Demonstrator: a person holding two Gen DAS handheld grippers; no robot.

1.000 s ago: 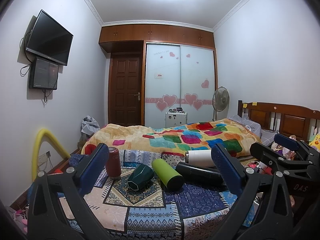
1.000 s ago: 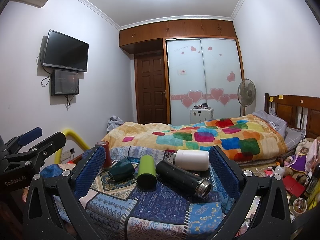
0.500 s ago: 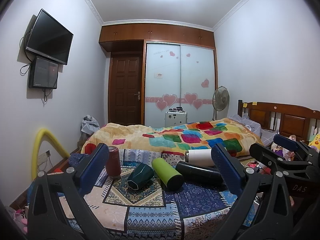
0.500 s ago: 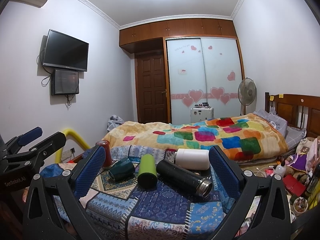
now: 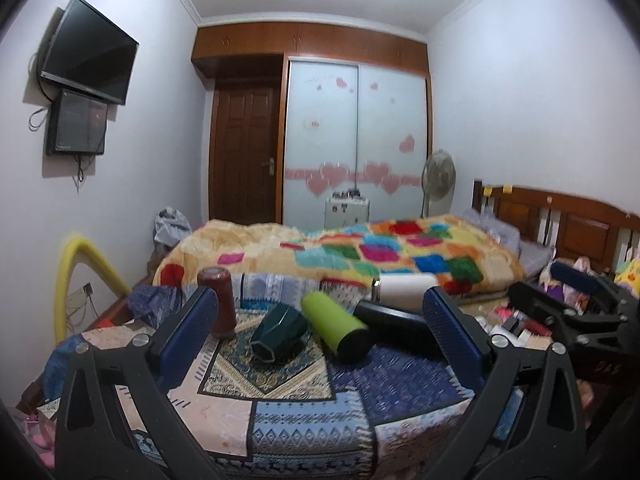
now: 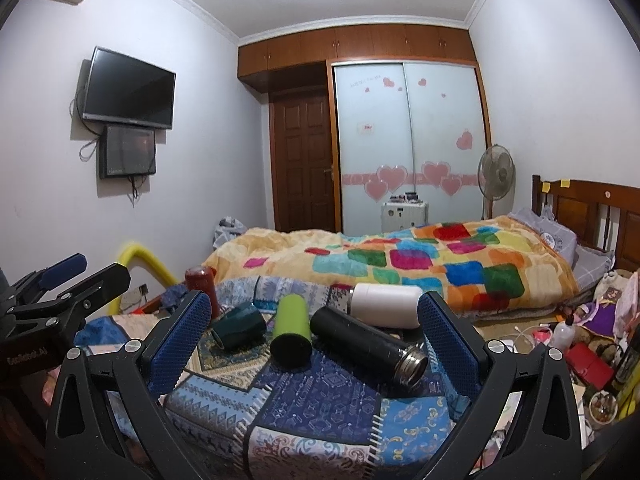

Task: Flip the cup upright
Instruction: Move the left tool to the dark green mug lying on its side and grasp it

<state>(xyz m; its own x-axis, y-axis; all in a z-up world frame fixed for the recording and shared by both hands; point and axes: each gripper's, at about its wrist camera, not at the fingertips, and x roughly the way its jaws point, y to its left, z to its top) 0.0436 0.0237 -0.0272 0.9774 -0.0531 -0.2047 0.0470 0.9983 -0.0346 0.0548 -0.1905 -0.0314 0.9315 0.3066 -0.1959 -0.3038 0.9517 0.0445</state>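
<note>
On a patchwork cloth, a dark green cup (image 5: 278, 332) (image 6: 239, 325) lies on its side. Beside it lie a lime green bottle (image 5: 335, 330) (image 6: 293, 332), a black flask (image 5: 394, 330) (image 6: 366, 344) and a white flask (image 5: 404, 288) (image 6: 386, 304). A dark red cup (image 5: 219, 307) (image 6: 201, 285) stands upside down at the left. My left gripper (image 5: 320, 336) is open and empty, short of the cups. My right gripper (image 6: 314, 338) is open and empty, with the lime bottle and black flask seen between its fingers.
The patchwork cloth (image 5: 312, 420) (image 6: 320, 412) covers the table. A bed with a colourful blanket (image 5: 360, 252) lies behind it. A yellow foam tube (image 5: 76, 264) arches at the left. Clutter (image 6: 580, 340) sits low at the right. Each gripper shows at the edge of the other's view.
The left wrist view has shifted slightly and blurred, so the left gripper is moving a little. The right gripper has crept closer to the bottles. The cups have not moved.
</note>
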